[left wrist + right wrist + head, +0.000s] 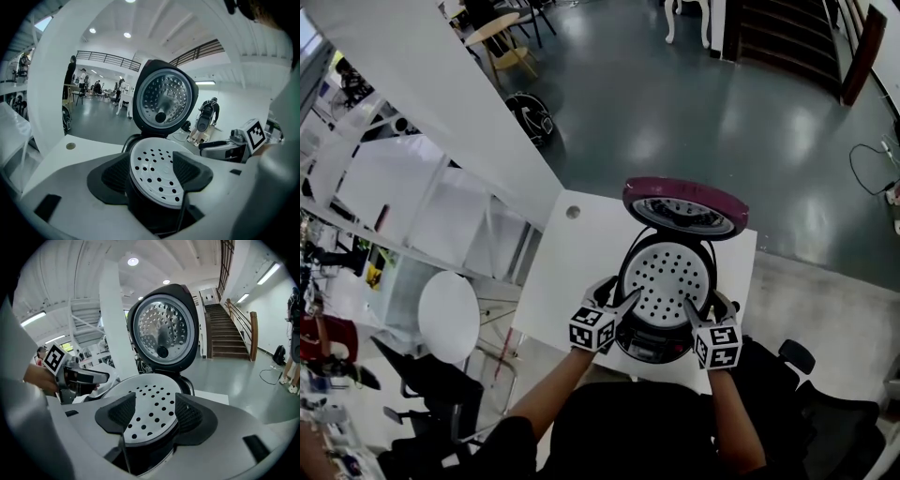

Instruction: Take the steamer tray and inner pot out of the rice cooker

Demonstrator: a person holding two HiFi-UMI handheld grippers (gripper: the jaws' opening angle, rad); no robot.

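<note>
The rice cooker (659, 343) stands on the white table (581, 272) with its magenta-rimmed lid (684, 208) swung up at the back. The white perforated steamer tray (666, 277) sits in its mouth and hides the inner pot. My left gripper (623, 305) is at the tray's near left rim and my right gripper (694, 314) at its near right rim. In the left gripper view the tray (157, 176) fills the gap of the open left gripper (154, 171). The right gripper (154, 413) is likewise open around the tray (150, 404), below the lid (161, 331).
A small round hole (573, 213) marks the table's far left corner. A white round stool (448, 317) stands left of the table and a black office chair (797, 356) at the right. A staircase (227, 331) and people stand beyond.
</note>
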